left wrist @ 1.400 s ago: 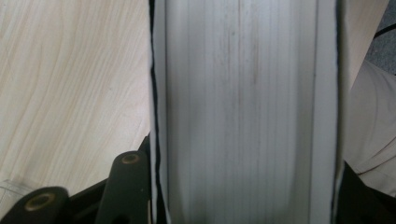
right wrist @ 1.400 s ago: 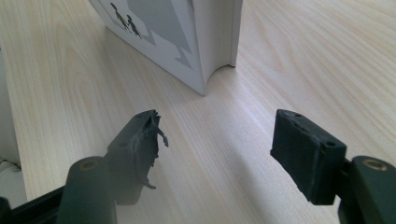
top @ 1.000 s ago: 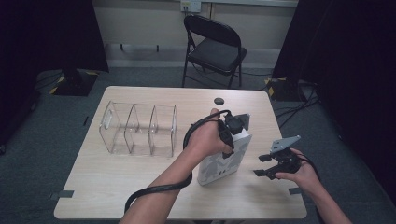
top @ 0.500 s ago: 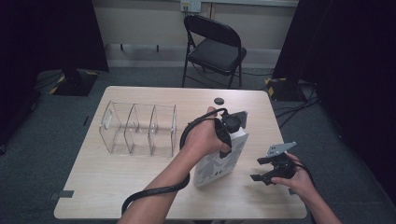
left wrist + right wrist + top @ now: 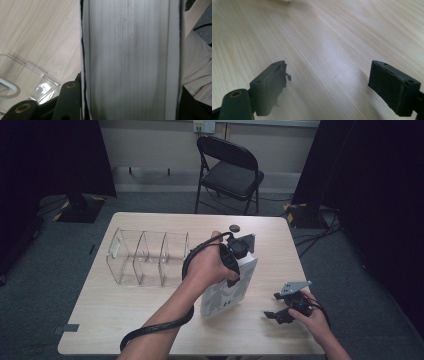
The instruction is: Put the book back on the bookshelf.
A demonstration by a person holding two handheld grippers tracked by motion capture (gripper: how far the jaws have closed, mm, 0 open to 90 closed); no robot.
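**Book gripped in my left, right jaws wide over bare wood**

Nearest to me: my right gripper (image 5: 274, 314) sits low over the near right part of the table (image 5: 125, 320), close to the front edge. My hand wraps its body; the grey plate rides on top. In the right gripper view its two black jaws stand far apart with nothing but pale wood grain between them. They have just been opening, and nothing lies in the gap. The pad on that view's left looks chipped and ragged along its inner edge.

Next out, mid-table: my left gripper (image 5: 240, 251) is clamped on the upper end of the book (image 5: 227, 292), a white volume with a grey patterned cover. It stands tilted, its lower end at or near the table top; I cannot tell if it touches. In the left gripper view the book (image 5: 130, 60) shows its page edge, lined and slightly smudged, between pale covers, with my jaws pressed against its sides. My cable loops back along the forearm to the table's front edge.

Farther left: a clear acrylic organizer (image 5: 147, 257) with three compartments, just beside my left hand, apart from the book.

Beyond: a small dark round thing (image 5: 233, 227) near the far edge. Off the table, a black folding chair (image 5: 230, 172) by the wall.
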